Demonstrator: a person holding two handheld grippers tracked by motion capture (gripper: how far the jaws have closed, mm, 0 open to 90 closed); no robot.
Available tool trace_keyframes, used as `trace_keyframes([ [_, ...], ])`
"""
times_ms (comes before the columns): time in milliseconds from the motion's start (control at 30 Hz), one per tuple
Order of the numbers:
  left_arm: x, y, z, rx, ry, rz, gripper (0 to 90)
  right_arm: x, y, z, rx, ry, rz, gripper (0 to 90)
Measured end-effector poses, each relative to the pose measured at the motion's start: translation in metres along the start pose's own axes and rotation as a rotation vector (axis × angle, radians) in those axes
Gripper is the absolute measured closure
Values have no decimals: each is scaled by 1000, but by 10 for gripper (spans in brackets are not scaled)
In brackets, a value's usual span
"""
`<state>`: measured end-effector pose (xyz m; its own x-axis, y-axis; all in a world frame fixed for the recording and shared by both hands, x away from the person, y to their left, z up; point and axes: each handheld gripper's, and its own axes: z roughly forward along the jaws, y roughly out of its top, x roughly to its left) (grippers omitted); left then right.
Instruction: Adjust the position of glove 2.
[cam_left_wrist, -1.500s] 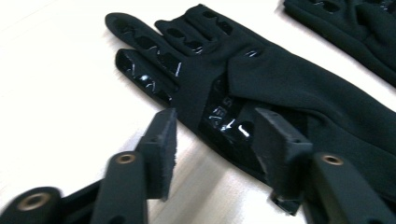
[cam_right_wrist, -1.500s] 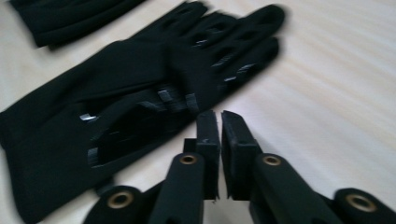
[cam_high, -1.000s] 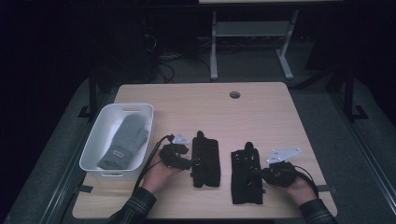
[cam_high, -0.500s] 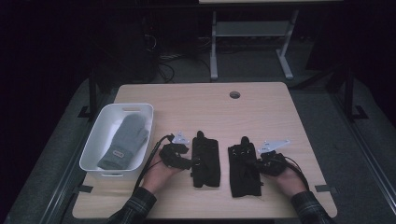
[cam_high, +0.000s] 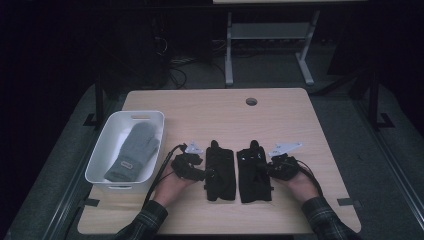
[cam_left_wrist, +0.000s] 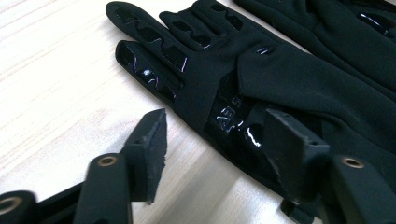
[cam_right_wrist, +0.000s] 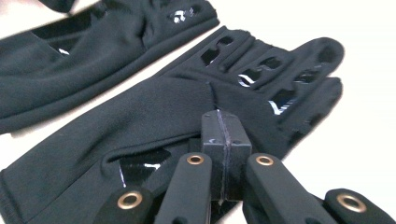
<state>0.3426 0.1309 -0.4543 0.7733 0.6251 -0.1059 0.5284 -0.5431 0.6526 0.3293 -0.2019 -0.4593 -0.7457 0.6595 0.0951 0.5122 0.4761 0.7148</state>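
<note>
Left gripper (cam_left_wrist: 219, 144) astride left glove (cam_left_wrist: 261, 79) edge – jaws closing

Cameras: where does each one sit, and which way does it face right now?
High view: above the near edge, facing forward and down on the table; both forearms show.
Left gripper view: along open jaws at the left glove.
Right gripper view: along shut jaws at the right glove.
Both gripper views share the two gloves.
</note>
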Motion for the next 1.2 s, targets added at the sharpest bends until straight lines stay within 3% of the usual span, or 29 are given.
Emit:
trace_keyframes([
  [133,1,0,6,15,9,-3,490,-9,-9,-12,-8,-20,31,897],
  [400,2,0,10,13,-6,-25,631,-27,-21,-20,-3,-46,65,897],
  [667,2,2,11,-5,-30,-71,833,-25,-21,-12,42,-24,56,898],
  [800,0,4,9,-26,-62,-92,856,-23,-21,-10,55,-12,52,898],
  [900,-2,6,6,-39,-65,-80,864,-22,-21,-10,58,-1,51,897],
  [1200,-4,11,-3,-96,-112,-122,869,-17,-19,-8,61,17,36,898],
])
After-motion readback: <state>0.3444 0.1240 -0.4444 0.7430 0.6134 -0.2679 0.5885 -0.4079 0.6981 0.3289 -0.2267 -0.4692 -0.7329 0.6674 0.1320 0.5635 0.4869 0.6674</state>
